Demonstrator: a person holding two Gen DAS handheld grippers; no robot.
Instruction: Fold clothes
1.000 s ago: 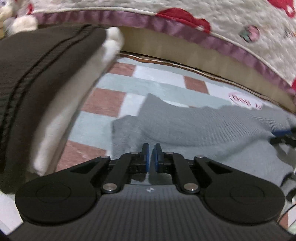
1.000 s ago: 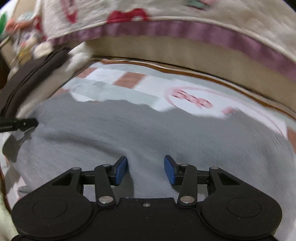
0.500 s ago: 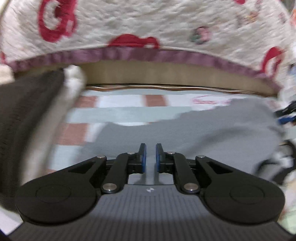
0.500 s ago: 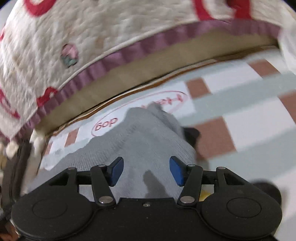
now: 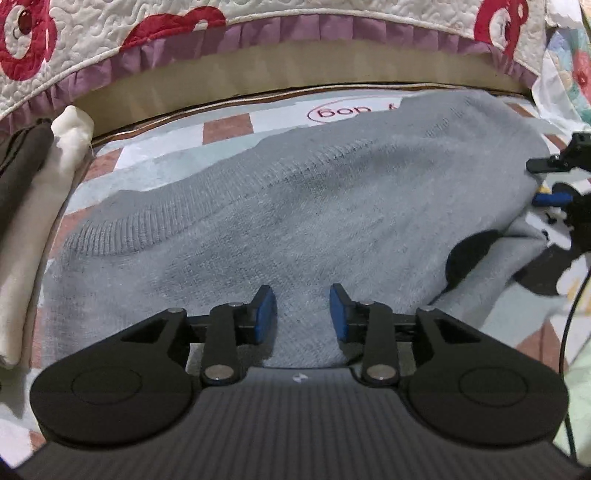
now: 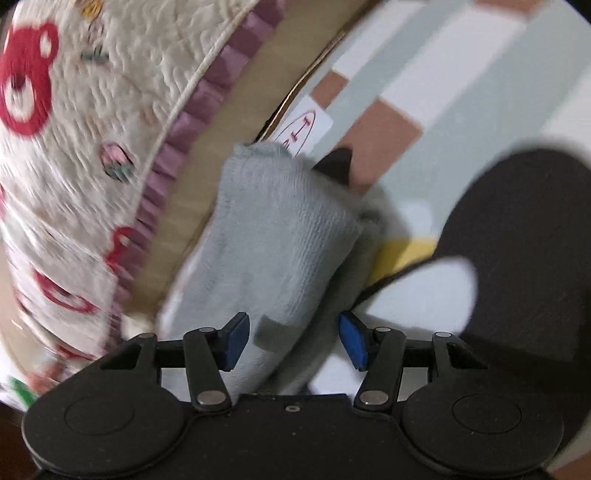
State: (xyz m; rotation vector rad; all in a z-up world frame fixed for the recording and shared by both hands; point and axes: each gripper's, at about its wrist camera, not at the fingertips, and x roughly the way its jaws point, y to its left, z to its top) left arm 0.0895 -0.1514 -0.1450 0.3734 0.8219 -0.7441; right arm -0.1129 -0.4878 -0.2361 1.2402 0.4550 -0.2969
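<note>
Looking from my left gripper's camera, I take the grey sweater (image 5: pixel 295 206) as my landmark: it lies spread on the checked mat (image 5: pixel 227 127), its ribbed hem curving along its left edge. Left of the sweater sits a stack of folded clothes (image 5: pixel 33 206), dark on top of white, just beside the hem. Behind the sweater runs the tan side of a bed, with a quilt (image 5: pixel 110 33) in white and red and a purple frill hanging over it. A red oval print on the mat peeps out just behind the sweater's far edge. My left gripper (image 5: pixel 303 314) hangs over the sweater's near part; its jaws are opening, the blue pads stand apart and nothing is pinched between them. At the sweater's right end my right gripper (image 5: pixel 554 184) shows partly, one blue pad visible, just beside the knit. From the right camera, blurred and rolled, the sweater (image 6: pixel 273 229) appears as a folded grey band running away towards the bed. My right gripper (image 6: pixel 293 341) has its jaws well apart, with the grey cloth lying between the pads; neither pad presses on it. Right of the sweater lies a dark cloth (image 6: pixel 517 251) with white and yellow patches, touching the grey edge.
</note>
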